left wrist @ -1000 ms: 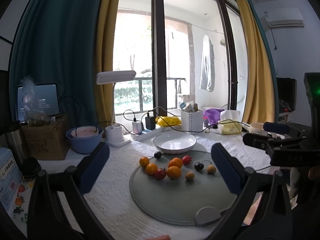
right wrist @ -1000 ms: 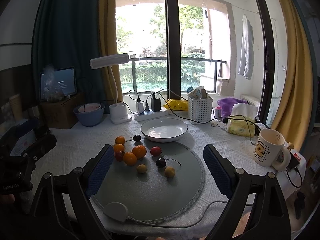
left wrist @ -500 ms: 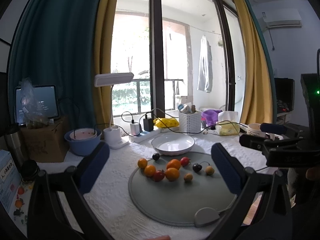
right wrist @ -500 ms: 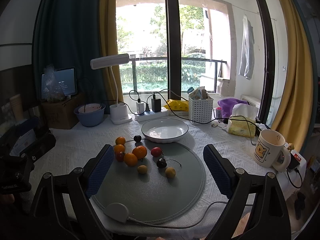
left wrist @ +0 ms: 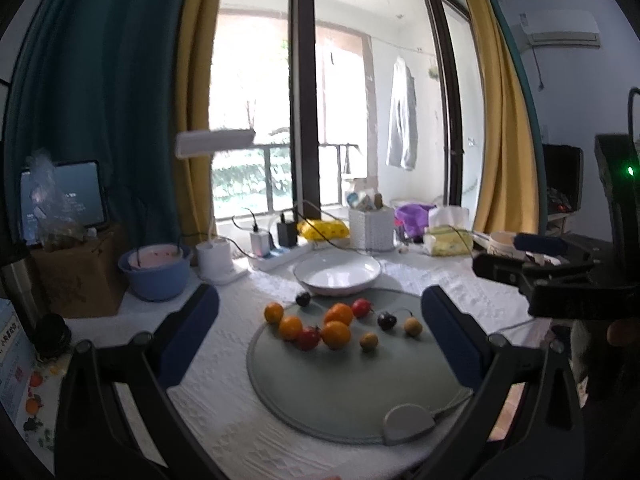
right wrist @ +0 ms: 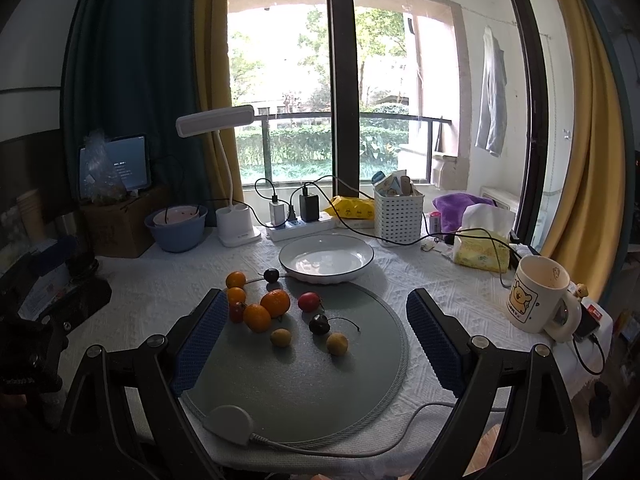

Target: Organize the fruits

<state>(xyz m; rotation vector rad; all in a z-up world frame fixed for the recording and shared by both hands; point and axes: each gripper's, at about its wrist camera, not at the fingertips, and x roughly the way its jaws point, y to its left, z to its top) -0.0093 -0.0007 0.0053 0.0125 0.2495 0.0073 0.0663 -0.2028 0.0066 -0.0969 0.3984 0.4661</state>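
Fruits (right wrist: pixel 276 312): all loose on mat (right wrist: pixel 304 380); plate (right wrist: pixel 326 258) empty. Left tongs (left wrist: pixel 320 336), right tongs (right wrist: pixel 314 340): wide open, holding nothing. Nothing sorted yet.

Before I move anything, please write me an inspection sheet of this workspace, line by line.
Surface: table with white textured cloth; round grey mat lies on it.
Job's things: white plate is empty, behind the mat; small fruits loose on the mat's far part, orange, red, dark and yellowish; one orange fruit and one dark one lie off the mat on the cloth.
Clutter: bear mug, tissue pack, white basket, blue bowl, cardboard box.
Grippers: left gripper and right gripper, jaws wide apart, holding nothing, above the mat.
Cables: power strip with chargers; the mat's cord runs along the near edge.
Surroundings: desk lamp, tablet, balcony window.
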